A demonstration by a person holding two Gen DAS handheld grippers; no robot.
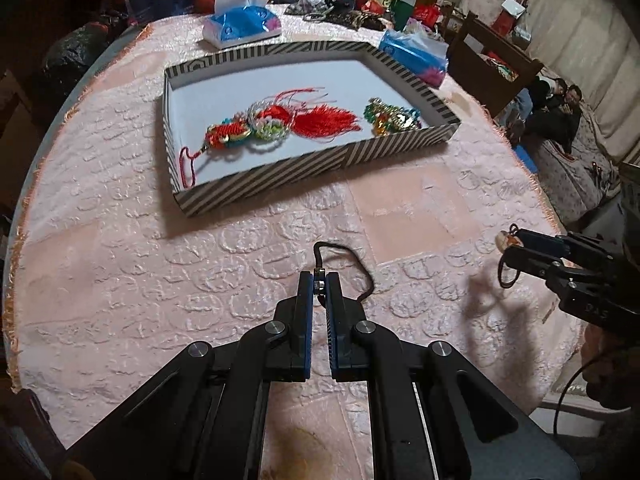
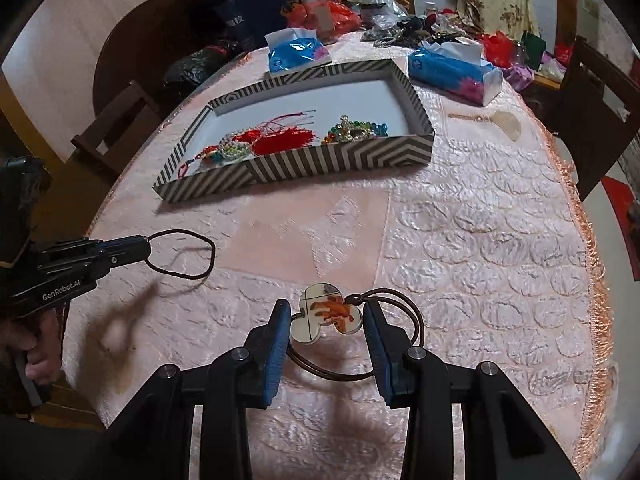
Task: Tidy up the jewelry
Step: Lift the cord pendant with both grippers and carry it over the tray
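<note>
My left gripper (image 1: 319, 283) is shut on a thin black cord loop (image 1: 352, 264) by its small metal clasp, held above the pink tablecloth; in the right wrist view the same gripper (image 2: 146, 245) shows at the left with the cord loop (image 2: 188, 254) hanging out. My right gripper (image 2: 327, 318) is shut on a clover-shaped charm with an orange figure (image 2: 326, 314) on a brown elastic loop (image 2: 404, 344); in the left wrist view it (image 1: 510, 246) reaches in from the right. The striped tray (image 1: 320, 164) (image 2: 340, 158) lies ahead, holding a red tassel ornament (image 1: 280, 122) and beaded pieces (image 1: 394, 116).
Two blue tissue packs (image 2: 298, 54) (image 2: 452, 70) lie behind the tray, with bags and clutter at the table's far end. A pale comb-like item (image 2: 506, 122) rests right of the tray. Wooden chairs (image 2: 124, 120) stand around the table. People sit on a bed (image 1: 556, 108) at right.
</note>
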